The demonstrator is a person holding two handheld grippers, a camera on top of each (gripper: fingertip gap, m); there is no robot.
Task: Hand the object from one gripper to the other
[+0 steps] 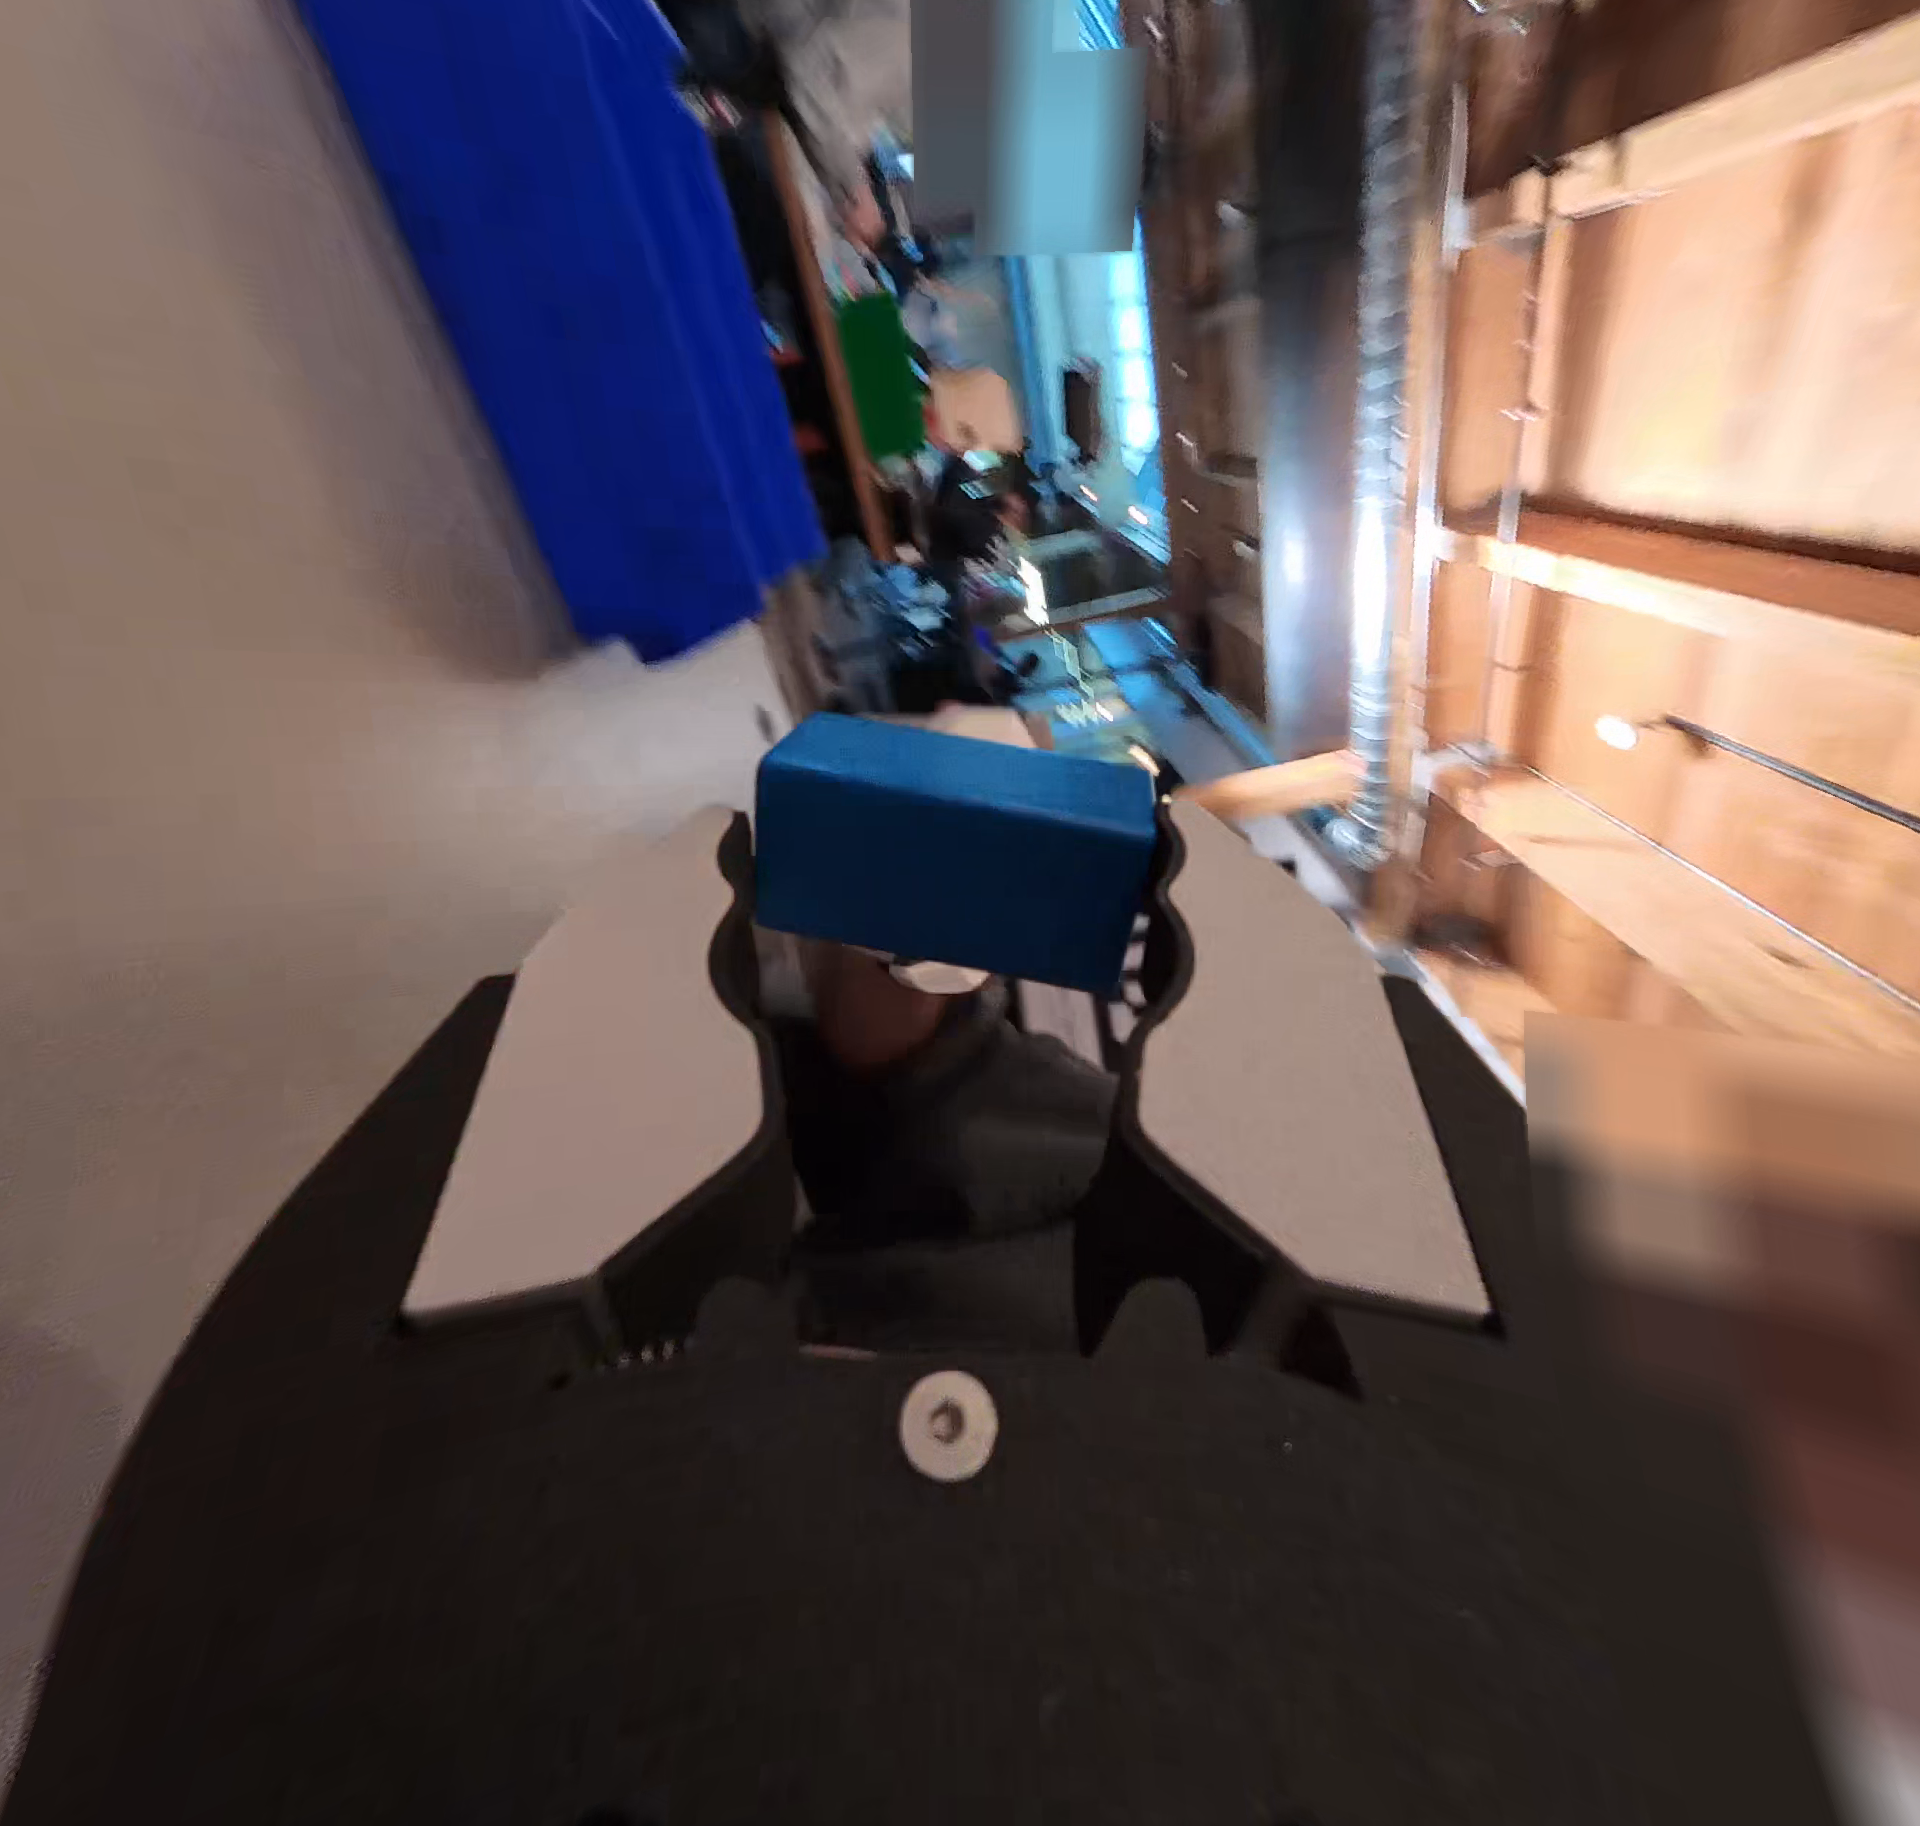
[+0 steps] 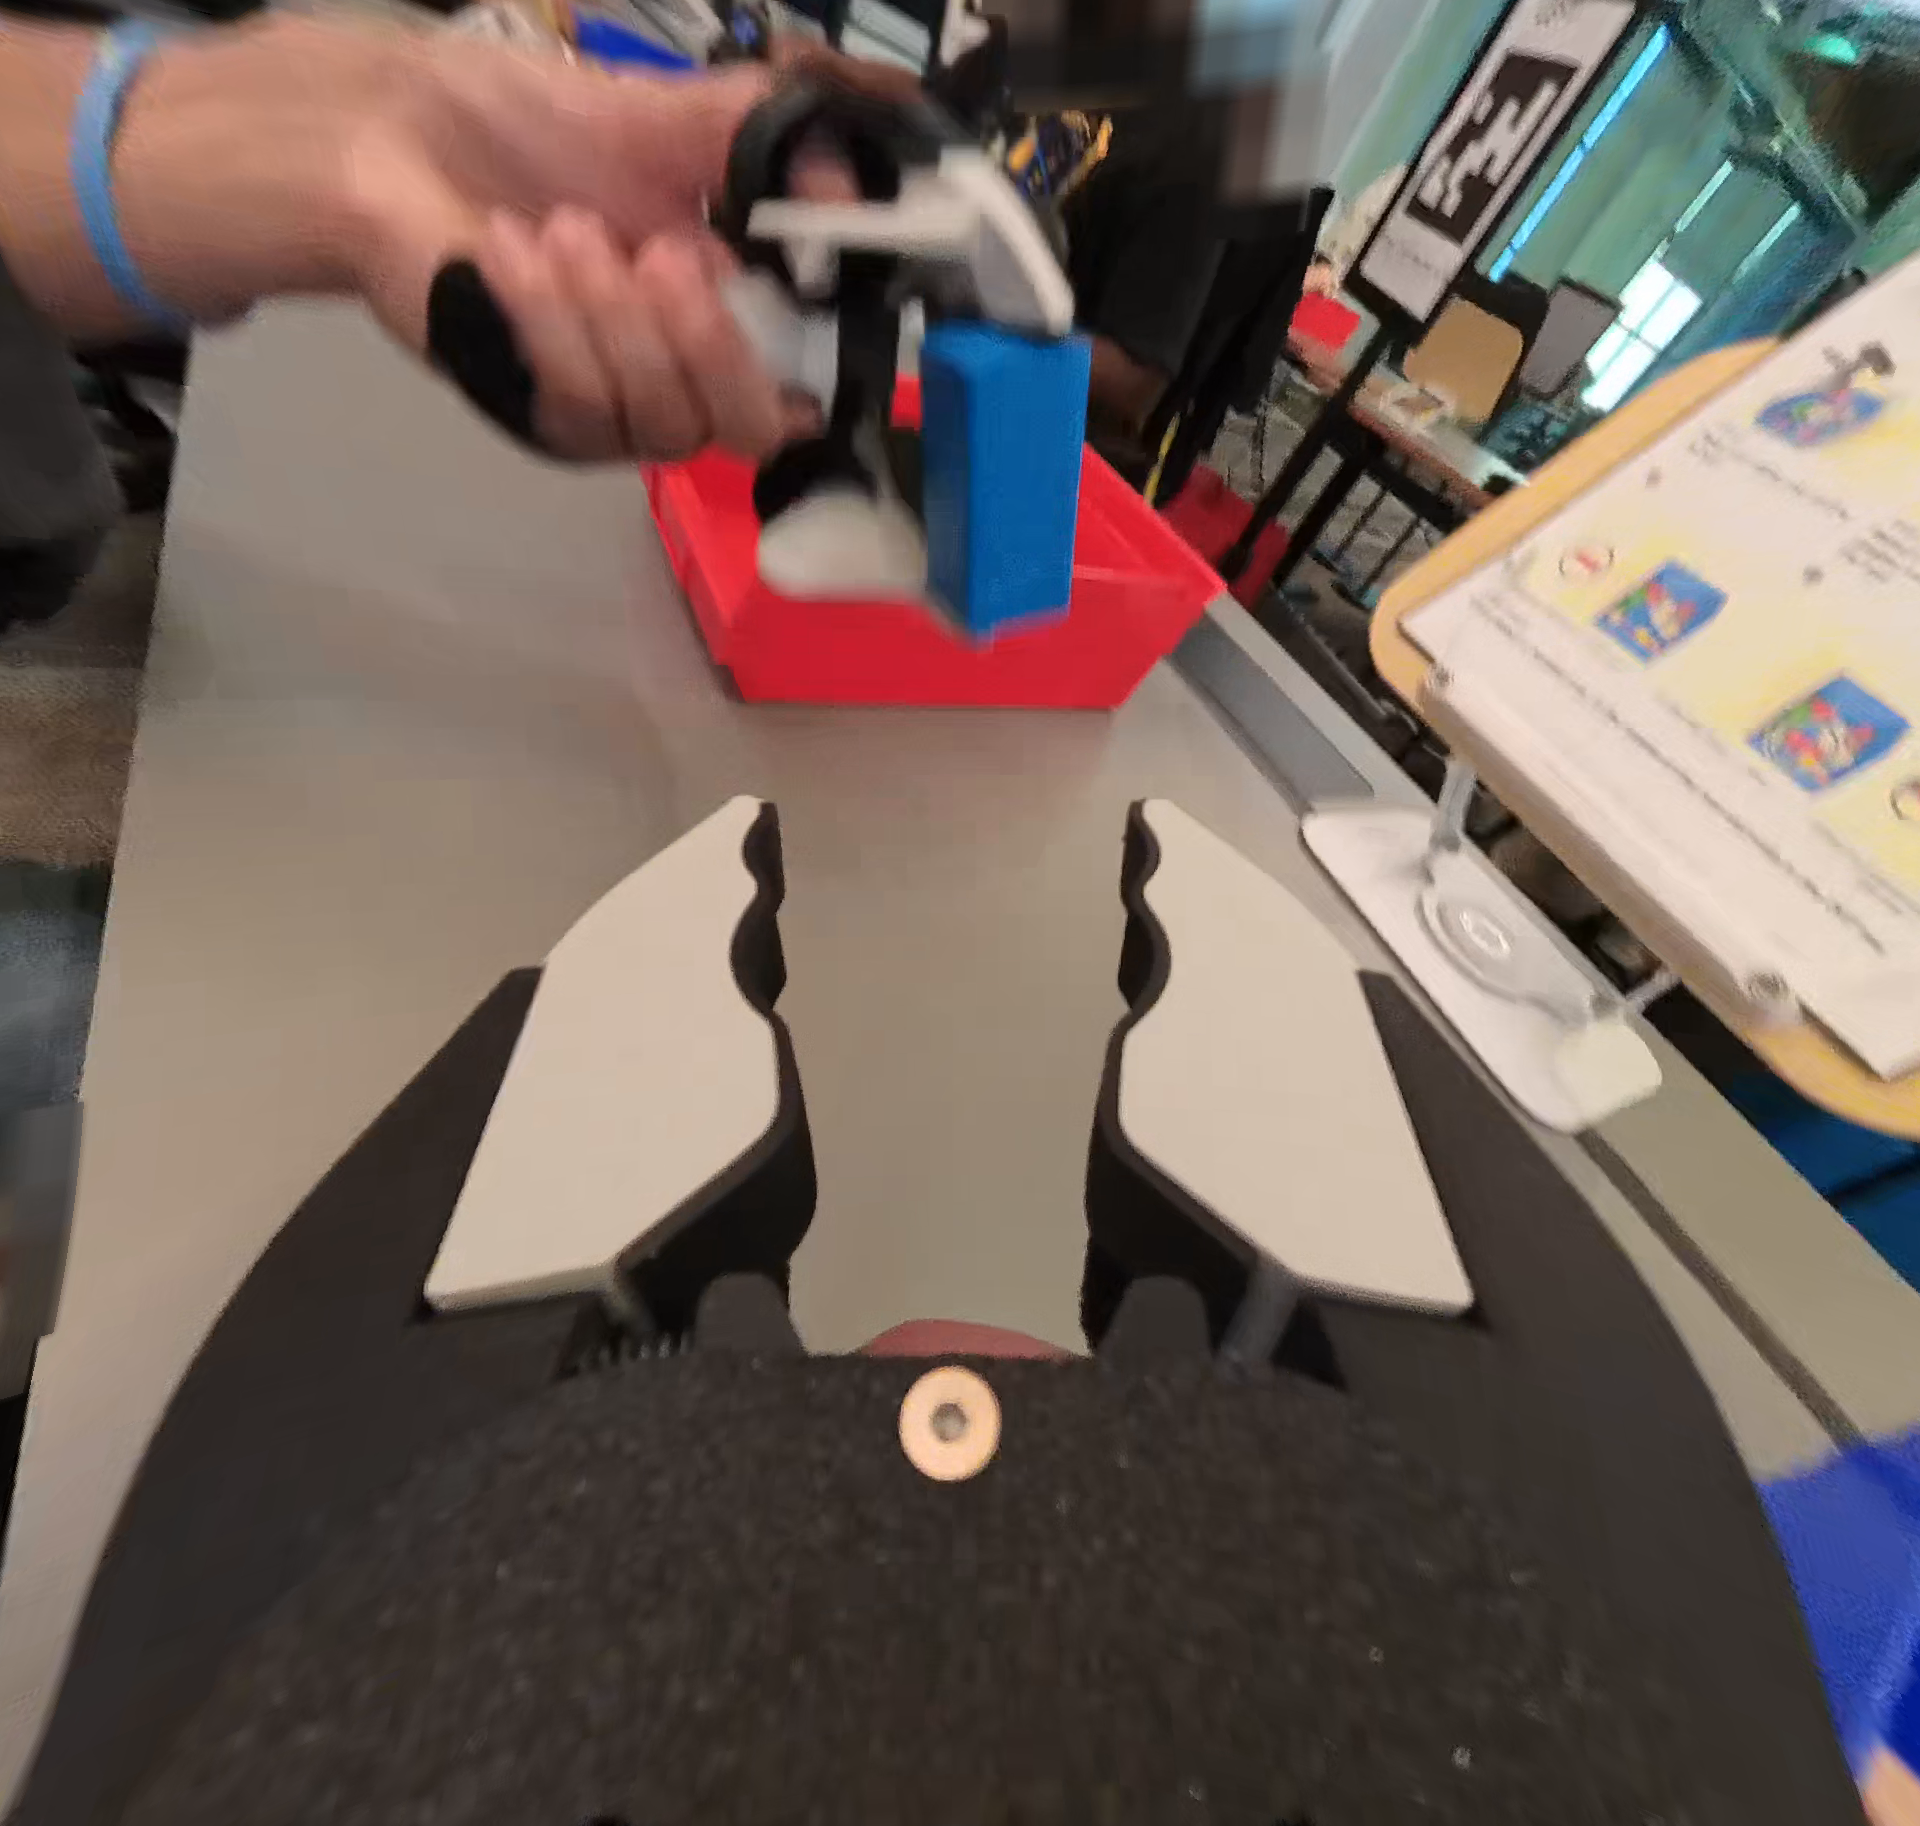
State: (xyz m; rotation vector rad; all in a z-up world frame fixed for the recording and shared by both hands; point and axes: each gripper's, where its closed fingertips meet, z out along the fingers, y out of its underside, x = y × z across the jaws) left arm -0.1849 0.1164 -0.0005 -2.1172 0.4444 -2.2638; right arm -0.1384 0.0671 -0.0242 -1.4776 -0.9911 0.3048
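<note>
Tool (image 2: 951, 841) over grey table (image 2: 416, 789)

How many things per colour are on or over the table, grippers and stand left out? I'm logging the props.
Blue: 1, the blue block held in the left gripper.
Red: 1, the red bin on the table.
Total: 2.
</note>
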